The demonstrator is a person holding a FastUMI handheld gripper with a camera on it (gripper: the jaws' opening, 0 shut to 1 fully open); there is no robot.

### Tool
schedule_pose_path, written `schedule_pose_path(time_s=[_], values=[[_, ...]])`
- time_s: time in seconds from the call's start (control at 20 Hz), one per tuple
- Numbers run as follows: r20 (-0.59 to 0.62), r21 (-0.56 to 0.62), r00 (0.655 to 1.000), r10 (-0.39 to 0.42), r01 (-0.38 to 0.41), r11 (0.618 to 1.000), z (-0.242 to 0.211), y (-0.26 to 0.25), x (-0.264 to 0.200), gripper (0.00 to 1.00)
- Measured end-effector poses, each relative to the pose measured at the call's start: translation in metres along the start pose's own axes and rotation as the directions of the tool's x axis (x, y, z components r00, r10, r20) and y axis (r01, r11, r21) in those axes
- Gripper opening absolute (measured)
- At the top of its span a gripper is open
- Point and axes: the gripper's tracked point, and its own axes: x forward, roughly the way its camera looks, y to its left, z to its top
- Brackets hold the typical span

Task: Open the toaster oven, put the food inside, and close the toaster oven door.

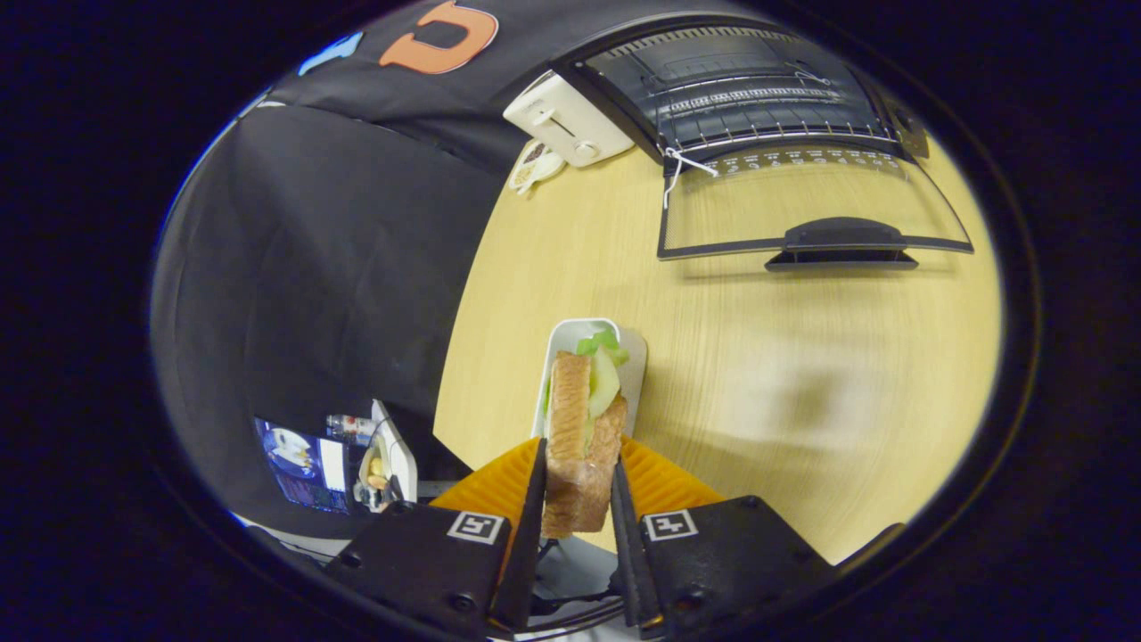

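Gripper view: tongs (pixel 578 486) clamp the sandwich (pixel 581 428) above the table (pixel 802 357) edge, toaster oven (pixel 749 89) door (pixel 802 209) open beyond.

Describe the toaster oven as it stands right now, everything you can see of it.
The toaster oven sits at the far end of the wooden table, well beyond the gripper, which is shut on the sandwich. It looks dark, with a metal wire rack inside. Its glass door is folded fully down and lies flat toward the gripper, its dark handle at the near edge. A white string hangs at the door's hinge corner. A white toaster stands right beside it.
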Motion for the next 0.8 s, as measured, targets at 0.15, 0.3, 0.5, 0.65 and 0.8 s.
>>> schedule_pose_path(time_s=[0.15,0.3,0.5,0.65,0.8], values=[[0.018,-0.025,1.000,0.024,-0.024,0.999,0.002,0.004,-0.006,0.40],[0.058,-0.054,0.995,0.076,-0.073,0.996,0.008,0.016,-0.020,0.40],[0.155,-0.139,0.976,0.155,-0.133,0.981,0.023,0.033,-0.033,0.40],[0.277,-0.193,0.934,0.224,-0.174,0.966,0.044,0.045,-0.044,0.40],[0.360,-0.211,0.880,0.310,-0.247,0.946,0.061,0.058,-0.060,0.40]])
